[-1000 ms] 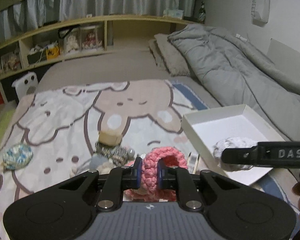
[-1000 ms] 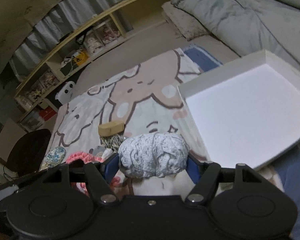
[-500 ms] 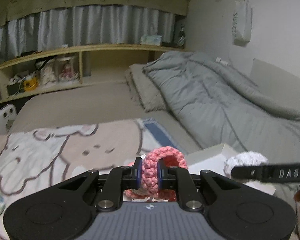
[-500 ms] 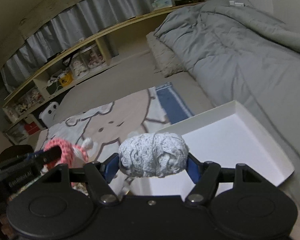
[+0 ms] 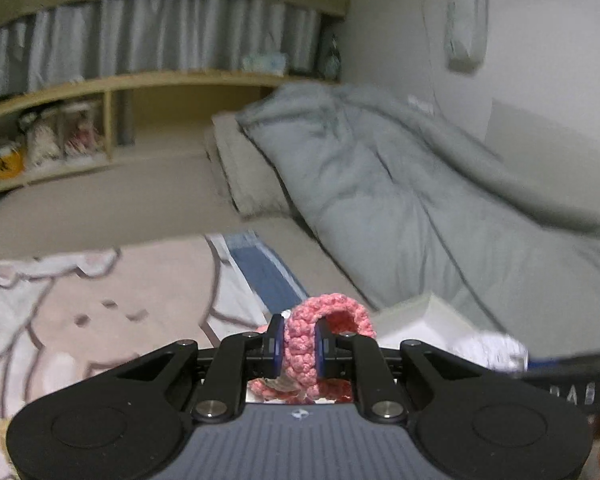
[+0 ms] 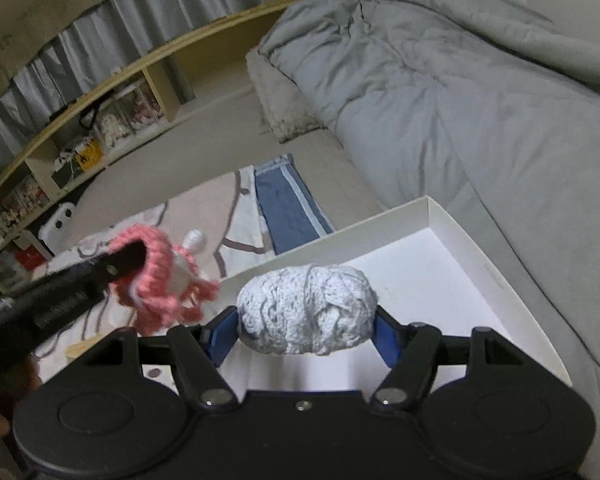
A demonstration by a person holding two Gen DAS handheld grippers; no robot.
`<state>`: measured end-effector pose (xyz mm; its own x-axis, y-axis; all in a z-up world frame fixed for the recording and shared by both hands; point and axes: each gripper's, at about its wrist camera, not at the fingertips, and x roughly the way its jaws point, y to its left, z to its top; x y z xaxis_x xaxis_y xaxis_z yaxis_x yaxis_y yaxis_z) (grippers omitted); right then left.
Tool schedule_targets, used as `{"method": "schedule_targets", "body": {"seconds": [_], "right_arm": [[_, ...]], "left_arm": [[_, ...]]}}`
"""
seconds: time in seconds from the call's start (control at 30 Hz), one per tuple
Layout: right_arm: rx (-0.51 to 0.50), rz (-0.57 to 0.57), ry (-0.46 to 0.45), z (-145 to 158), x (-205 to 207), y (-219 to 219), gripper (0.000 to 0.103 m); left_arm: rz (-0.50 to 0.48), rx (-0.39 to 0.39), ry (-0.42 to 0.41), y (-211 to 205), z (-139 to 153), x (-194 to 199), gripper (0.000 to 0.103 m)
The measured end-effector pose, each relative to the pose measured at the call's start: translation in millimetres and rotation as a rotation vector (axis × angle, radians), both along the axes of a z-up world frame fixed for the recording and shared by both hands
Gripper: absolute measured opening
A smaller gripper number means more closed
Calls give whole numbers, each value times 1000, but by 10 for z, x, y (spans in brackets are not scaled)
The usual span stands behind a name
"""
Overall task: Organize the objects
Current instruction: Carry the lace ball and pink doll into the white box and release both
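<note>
In the left wrist view, the left gripper [image 5: 299, 344] clamps a pink crocheted piece [image 5: 300, 346] above the cartoon blanket [image 5: 100, 300], near the white box [image 5: 420, 316]. In the right wrist view, the right gripper [image 6: 306, 326] grasps a white yarn ball [image 6: 306, 308] over the box's near edge.

Left tongs [image 5: 299, 345] pinched nearly closed on something; right tongs [image 6: 306, 326] clamped at half spread.

Each camera sits close behind its own gripper and looks forward and down over the bed. The left view faces the grey quilt [image 5: 400, 184] and shelf [image 5: 140, 80]. The right view looks down into the white box [image 6: 432, 208]. Both share these three
</note>
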<state>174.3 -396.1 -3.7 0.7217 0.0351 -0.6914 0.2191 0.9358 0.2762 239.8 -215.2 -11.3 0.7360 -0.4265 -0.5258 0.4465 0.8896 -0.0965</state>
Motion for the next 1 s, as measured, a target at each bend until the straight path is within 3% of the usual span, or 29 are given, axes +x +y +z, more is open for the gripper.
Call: {"method": "schedule_targets", "body": {"seconds": [0.23,0.4,0.5,0.67,0.87,1.0], "right_arm": [[-1,5,56,-301,293,-51,71],[-10,35,94,-459,447,-6,71],[-6,44,115,-534,517,22,71],[-12,42,124,-615,658,66,71],[-6,41,108,-660,856,110,71],[-18,49,95,-657,898,139,82]], "left_arm": [[-100,115,91,-109,-678,95,16],[-151,204,130,-102,-917,51,16],[-131,261,136,-92,-1036,89,16],[-60,242,166,-65,-1052,260,16],[-47,235,177,-95,-1043,255,16],[-38,212,193,-55,-1014,234,20]]}}
